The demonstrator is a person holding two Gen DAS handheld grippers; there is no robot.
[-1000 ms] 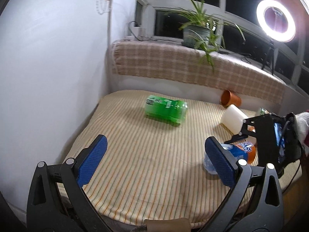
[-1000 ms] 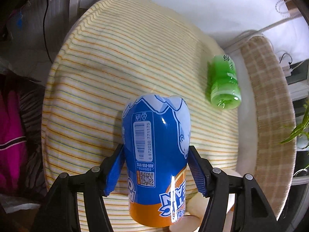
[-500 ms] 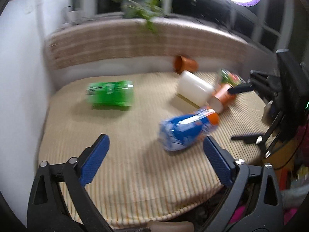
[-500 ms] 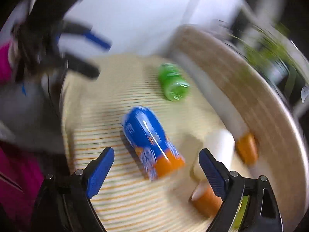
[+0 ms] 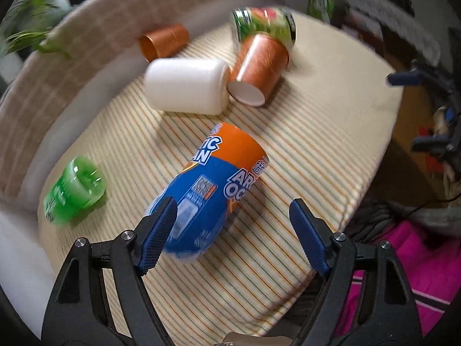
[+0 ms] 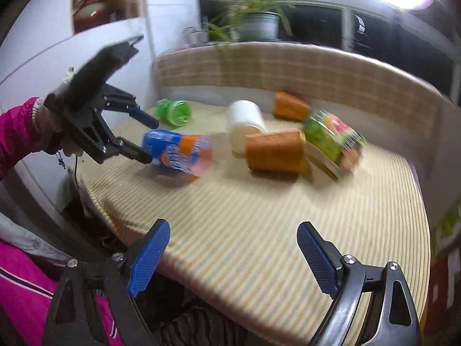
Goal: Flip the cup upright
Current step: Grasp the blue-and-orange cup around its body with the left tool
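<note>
A blue and orange cup (image 5: 213, 184) lies on its side on the striped table (image 5: 317, 132); it also shows in the right wrist view (image 6: 178, 152). My left gripper (image 5: 230, 227) is open, its jaws on either side of the cup's blue end, not closed on it; it shows in the right wrist view (image 6: 147, 141) too. My right gripper (image 6: 233, 253) is open and empty above the table's near edge, well back from the cup.
A white cup (image 5: 184, 86), two orange cups (image 5: 259, 66) (image 5: 164, 41), a green bottle (image 5: 72, 190) and a green and red can (image 5: 265, 24) lie on the table. A checked backrest (image 6: 288, 72) runs behind. A potted plant (image 6: 253, 20) stands on the sill.
My right gripper let go of the blue cup and drew back from it. My left gripper swung over and came down around the cup's blue end.
</note>
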